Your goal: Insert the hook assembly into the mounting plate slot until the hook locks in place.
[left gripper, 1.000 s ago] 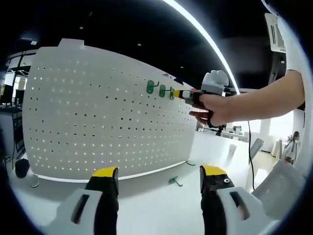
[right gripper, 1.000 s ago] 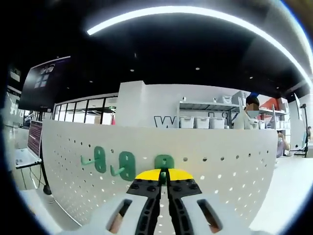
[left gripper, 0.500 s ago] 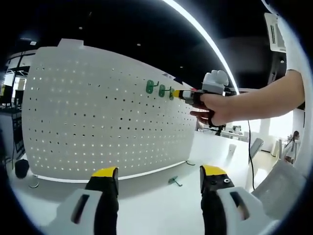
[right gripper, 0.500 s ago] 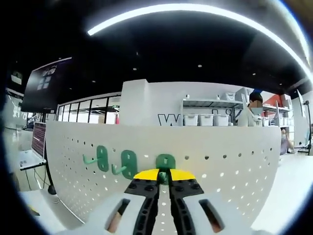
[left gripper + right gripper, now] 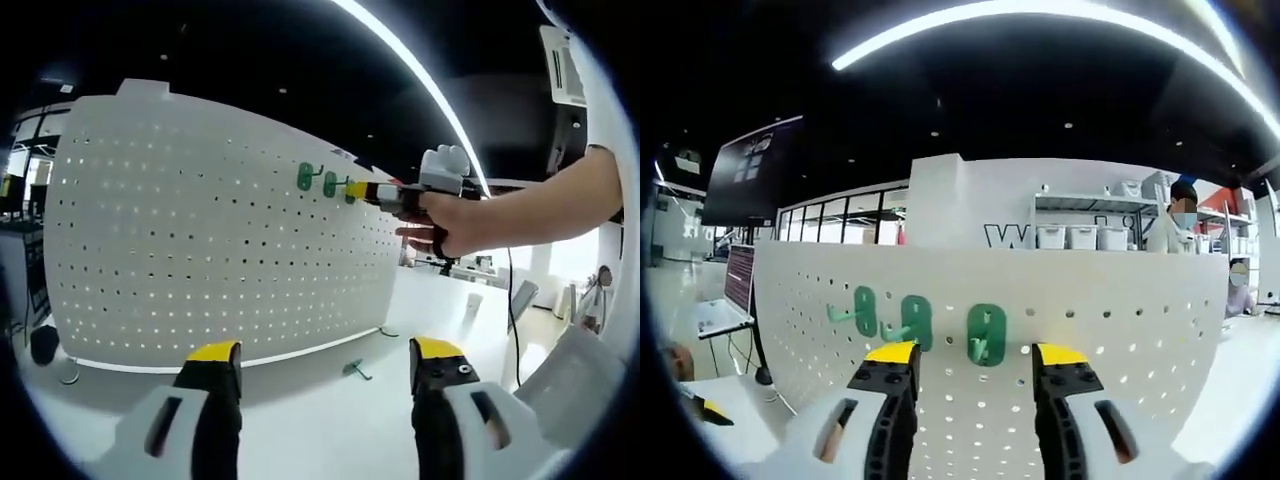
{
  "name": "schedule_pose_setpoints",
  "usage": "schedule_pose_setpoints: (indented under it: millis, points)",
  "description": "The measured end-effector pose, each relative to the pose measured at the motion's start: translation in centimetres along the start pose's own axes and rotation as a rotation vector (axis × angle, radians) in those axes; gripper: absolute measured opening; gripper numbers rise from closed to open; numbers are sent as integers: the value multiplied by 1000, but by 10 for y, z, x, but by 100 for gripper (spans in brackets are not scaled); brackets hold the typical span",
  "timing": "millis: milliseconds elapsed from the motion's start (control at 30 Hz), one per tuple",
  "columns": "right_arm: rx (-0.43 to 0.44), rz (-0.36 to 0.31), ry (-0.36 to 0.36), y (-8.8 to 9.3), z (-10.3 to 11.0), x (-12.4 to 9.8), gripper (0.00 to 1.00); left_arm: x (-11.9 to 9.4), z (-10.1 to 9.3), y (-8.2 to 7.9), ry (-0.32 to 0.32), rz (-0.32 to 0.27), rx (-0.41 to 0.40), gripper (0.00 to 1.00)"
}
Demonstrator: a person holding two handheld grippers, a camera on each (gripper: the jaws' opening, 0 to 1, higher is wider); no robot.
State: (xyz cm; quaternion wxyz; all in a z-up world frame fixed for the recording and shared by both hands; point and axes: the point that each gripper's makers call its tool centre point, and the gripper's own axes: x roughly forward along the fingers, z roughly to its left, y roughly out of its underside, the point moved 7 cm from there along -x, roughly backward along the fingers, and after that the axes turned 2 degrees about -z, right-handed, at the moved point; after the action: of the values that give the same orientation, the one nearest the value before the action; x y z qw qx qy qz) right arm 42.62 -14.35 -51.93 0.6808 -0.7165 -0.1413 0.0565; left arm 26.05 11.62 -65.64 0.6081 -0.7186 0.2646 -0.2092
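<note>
Large dark letter "W" on the white back wall (image 5: 997, 236) (rest hidden behind shelving); nothing else legible

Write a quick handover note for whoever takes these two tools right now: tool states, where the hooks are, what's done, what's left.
Right tool: open, jaws either side of the third green hook, which sits on the pegboard unheld.
Left tool: open, empty, low over the white table.
Two more green hooks hang to the left of it on the board. One spare hook lies on the table by the board's foot.
Done: three hooks seated. Left: confirm the third is locked; the spare is not yet mounted.
</note>
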Motion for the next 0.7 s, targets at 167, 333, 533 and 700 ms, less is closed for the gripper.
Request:
schedule_pose_setpoints:
  millis: [167, 333, 533, 700]
  points:
    - [20, 22, -26, 4, 0, -1, 51, 0, 0, 1, 1, 4, -1, 71]
    - [22, 16, -34, 3, 0, -2, 51, 0, 0, 1, 4, 7, 4, 71]
    - [36, 1, -81, 6, 0, -11, 50, 0, 2, 1, -3, 3, 0, 71]
    - [67, -21, -166, 9, 2, -22, 50, -1, 1, 2, 0, 8, 0, 71]
